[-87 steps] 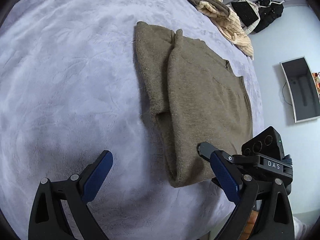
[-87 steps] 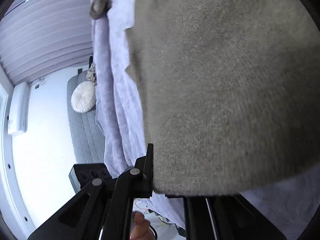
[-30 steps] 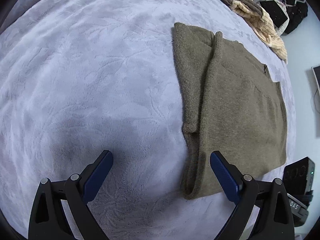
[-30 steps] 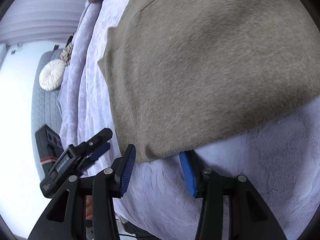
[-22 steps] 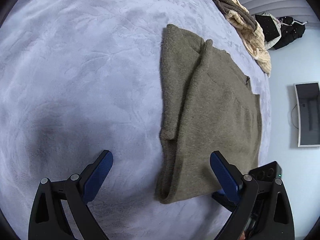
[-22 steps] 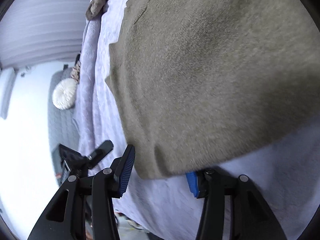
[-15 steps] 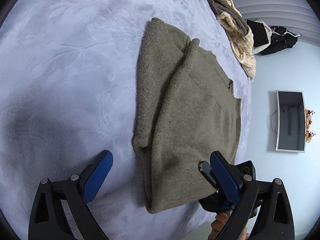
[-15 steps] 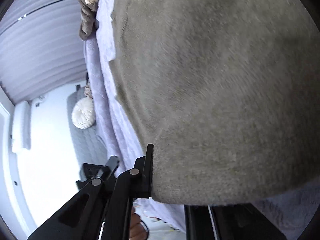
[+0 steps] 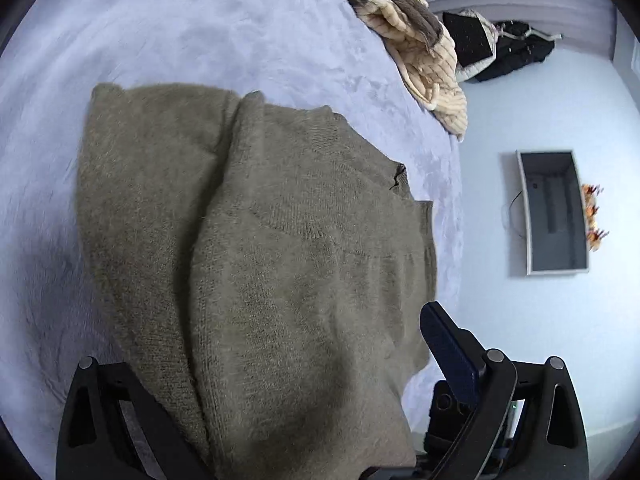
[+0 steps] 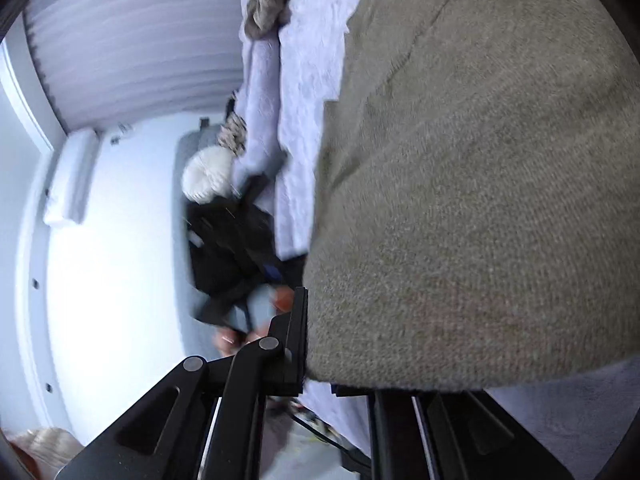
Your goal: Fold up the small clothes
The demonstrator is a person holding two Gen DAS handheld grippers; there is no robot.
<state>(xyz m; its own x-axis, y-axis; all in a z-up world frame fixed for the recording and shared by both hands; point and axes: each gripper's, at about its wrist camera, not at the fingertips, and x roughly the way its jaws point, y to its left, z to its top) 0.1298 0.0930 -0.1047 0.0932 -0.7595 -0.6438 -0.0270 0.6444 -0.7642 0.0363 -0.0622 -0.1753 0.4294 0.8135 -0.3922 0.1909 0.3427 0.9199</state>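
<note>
Olive-brown knit sweater (image 9: 288,264): partly folded, lying on lavender plush blanket (image 9: 192,32) covering a bed; one side panel folded inward with a raised ridge running lengthwise, near hem draped across the foreground of the left wrist view. Left gripper (image 9: 304,432): jaws spread wide, sweater hem lying between them; right-hand blue pad (image 9: 448,348) exposed and clear of the fabric, opposite finger hidden beneath the knit; no clamping visible. Right gripper (image 10: 320,376): jaws just drawn together and clenched on the sweater's edge, fabric bunched over the black fingers, hem lifted and filling most of the right wrist view. Blurred left gripper unit and part of a hand (image 10: 232,340) visible beyond the bed edge in that same view. Cream and brown chunky knit throw (image 9: 416,40): heaped at far corner of bed, well apart from sweater. Black garment (image 9: 516,48): on floor beyond the bed. Wall-mounted screen (image 9: 554,212): on pale wall at right. Round white cushion (image 10: 208,176): on grey seat beside the bed.
</note>
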